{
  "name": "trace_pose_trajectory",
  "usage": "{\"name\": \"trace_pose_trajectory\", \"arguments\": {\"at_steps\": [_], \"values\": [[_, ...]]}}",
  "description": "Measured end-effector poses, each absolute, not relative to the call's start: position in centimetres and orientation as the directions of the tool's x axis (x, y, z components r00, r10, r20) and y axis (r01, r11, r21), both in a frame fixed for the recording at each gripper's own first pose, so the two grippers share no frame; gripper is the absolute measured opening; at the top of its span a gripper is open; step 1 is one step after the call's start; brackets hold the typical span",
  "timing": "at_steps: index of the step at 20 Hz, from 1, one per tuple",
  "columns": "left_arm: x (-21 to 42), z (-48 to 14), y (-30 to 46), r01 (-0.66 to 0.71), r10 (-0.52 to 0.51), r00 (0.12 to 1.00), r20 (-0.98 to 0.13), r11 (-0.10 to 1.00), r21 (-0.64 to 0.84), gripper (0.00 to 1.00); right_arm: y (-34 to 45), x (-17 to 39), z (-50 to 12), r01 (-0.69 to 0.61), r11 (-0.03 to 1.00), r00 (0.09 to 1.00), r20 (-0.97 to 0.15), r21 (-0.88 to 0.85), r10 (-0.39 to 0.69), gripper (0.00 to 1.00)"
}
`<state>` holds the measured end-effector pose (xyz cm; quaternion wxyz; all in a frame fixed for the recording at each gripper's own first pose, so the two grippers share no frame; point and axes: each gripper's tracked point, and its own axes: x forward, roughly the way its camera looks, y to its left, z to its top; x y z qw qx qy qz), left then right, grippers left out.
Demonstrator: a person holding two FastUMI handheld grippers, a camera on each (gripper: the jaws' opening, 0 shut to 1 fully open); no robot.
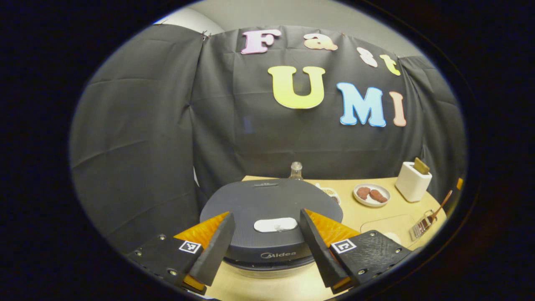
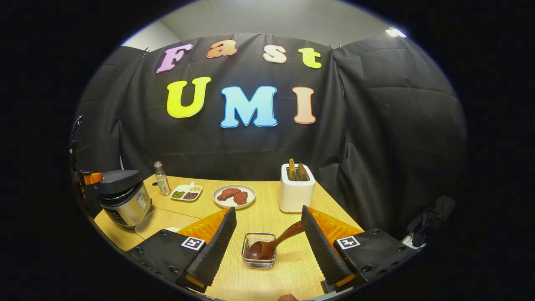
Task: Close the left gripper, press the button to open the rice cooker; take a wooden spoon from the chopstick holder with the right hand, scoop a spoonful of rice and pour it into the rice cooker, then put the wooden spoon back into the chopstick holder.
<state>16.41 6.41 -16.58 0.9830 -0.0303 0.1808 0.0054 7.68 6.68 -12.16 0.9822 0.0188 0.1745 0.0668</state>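
The rice cooker (image 1: 267, 205) sits right below my left gripper (image 1: 265, 214), lid down, with its white button (image 1: 276, 224) between the two spread fingers; this gripper is open and holds nothing. In the right gripper view the cooker (image 2: 123, 196) stands at the table's far left. The wooden spoon (image 2: 267, 246) lies with its bowl in the wire chopstick holder (image 2: 259, 262), handle leaning up to the right. My right gripper (image 2: 268, 211) hovers open above and just behind the holder, touching nothing. From the left gripper view, holder (image 1: 421, 228) and spoon handle (image 1: 442, 204) are far right.
A clear shallow container (image 2: 161, 219) lies on the wooden table (image 2: 267, 217) beside the cooker. Behind stand a white toaster (image 2: 296, 193) with bread slices, a plate of meat (image 2: 234, 195), a small divided dish (image 2: 187, 193) and a bottle (image 2: 161, 177). Black cloth walls the booth.
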Motion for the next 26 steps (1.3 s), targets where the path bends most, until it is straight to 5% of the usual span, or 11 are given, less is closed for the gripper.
{"name": "trace_pose_trajectory", "arguments": {"at_steps": [7, 12, 14, 20, 26], "values": [[15.7, -18.6, 6.0, -0.052, 0.027, 0.939, -0.344, 0.996, -0.066, 0.96, 7.1, 7.6, -12.6, -0.139, 0.989, 0.926, -0.349, 0.051, 0.148, 0.93], [15.7, -18.5, 6.0, -0.052, 0.032, 0.949, -0.313, 0.997, -0.054, 1.00, 6.8, 7.7, -11.7, -0.152, 0.986, 0.928, -0.335, 0.067, 0.165, 0.99], [15.4, -15.5, 5.6, -0.070, 0.050, 0.962, -0.267, 0.995, -0.065, 0.93, 6.1, 7.6, -10.2, -0.163, 0.984, 0.937, -0.299, 0.073, 0.178, 0.98], [9.0, -4.3, 1.4, -0.079, 0.079, 0.993, -0.082, 0.997, 0.004, 0.92, 3.6, 6.5, -6.3, -0.218, 0.974, 0.956, -0.186, 0.060, 0.226, 0.99], [1.6, 1.6, -4.7, 0.004, -0.004, 1.000, 0.022, 1.000, 0.031, 0.92, 3.2, 3.7, -1.9, -0.245, 0.969, 0.967, -0.066, 0.041, 0.248, 0.99]]}}
